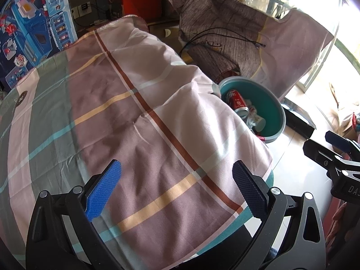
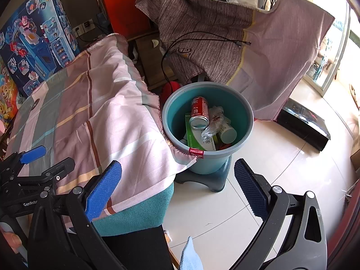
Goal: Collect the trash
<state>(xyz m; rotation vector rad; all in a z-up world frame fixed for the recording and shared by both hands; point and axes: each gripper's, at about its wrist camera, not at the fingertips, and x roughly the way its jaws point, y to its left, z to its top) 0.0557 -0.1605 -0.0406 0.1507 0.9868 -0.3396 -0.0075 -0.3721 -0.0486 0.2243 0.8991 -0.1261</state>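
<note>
Seems near the end of collecting: both left gripper and right gripper spread apart, empty, beside filled bin; next, scanning nearby for leftovers.

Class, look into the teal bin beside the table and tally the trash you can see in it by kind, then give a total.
Inside the bin, as far as shows:
Red can: 1
Green box: 1
Crumpled clear wrapper: 1
White cup: 1
Total: 4
A small red scrap and other bits lie lower down, too hidden to name or count.
</note>
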